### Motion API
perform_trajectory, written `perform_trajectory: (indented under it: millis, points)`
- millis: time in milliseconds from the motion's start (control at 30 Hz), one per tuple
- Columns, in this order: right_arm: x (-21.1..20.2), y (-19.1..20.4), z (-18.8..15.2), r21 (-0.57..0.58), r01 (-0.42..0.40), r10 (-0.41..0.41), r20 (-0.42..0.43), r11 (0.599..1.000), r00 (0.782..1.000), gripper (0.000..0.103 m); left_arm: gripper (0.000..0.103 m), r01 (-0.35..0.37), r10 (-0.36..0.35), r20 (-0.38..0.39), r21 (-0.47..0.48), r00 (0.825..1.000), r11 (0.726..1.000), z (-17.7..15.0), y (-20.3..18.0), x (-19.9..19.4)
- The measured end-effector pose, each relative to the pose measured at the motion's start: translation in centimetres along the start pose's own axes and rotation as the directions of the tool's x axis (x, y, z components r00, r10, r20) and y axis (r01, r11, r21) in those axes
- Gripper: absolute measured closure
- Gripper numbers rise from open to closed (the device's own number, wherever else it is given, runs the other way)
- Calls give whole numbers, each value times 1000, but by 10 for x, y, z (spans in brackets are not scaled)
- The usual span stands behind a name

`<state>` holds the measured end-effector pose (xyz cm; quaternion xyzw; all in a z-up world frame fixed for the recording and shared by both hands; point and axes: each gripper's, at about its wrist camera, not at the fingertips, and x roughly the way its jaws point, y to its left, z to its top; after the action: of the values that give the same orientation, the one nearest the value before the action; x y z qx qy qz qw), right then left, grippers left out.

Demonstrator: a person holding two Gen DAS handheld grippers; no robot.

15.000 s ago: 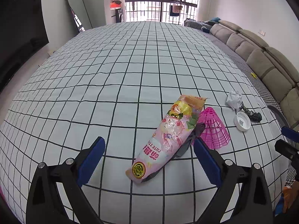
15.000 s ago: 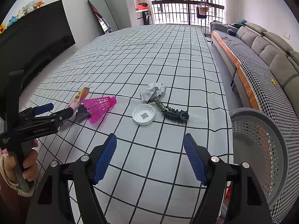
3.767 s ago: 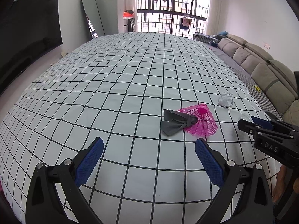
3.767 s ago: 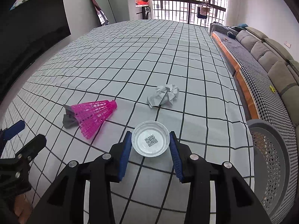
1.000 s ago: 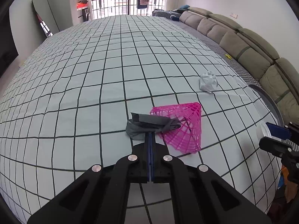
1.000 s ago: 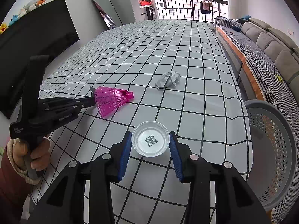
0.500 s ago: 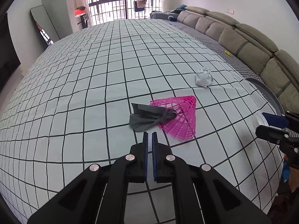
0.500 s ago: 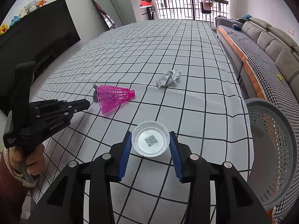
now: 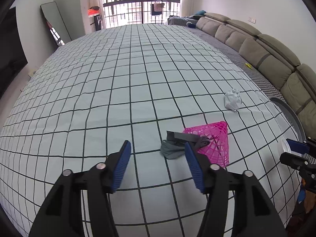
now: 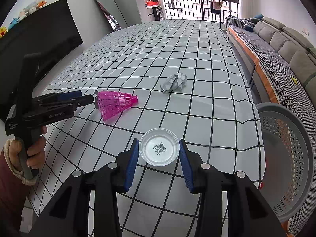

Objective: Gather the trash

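Crumpled paper (image 10: pixel 174 82) lies beyond shuttlecock (image 10: pixel 116 103), basket (image 10: pixel 286 158) right.

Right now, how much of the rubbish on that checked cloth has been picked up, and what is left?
Nothing shows inside the grey basket yet. In hand: the right hand-held gripper clamps a clear plastic lid. The left hand-held gripper is opening, empty, near the grey scrap. Left on the cloth: that scrap, the pink shuttlecock and the crumpled paper.
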<state>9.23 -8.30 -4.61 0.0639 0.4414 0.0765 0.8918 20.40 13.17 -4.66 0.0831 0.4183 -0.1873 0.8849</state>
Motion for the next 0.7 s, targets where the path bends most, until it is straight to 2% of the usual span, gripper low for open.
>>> perform_trajectory:
  millis: [233,433,700]
  points:
    - [0,3,0,-7,-3,3,-1,1000,1000,64,45,-30,31,7,-78,1000,997,21,12,8]
    - [-4,1,0,-2,-1,1,5,1000,1000,64,45,-77,75,-42,-41,996,996,35,9,34]
    - [-6,-7,0,14,-2,2,9,1000,1000,64,45,-35,33,-121,-14,992,999,15,10,42]
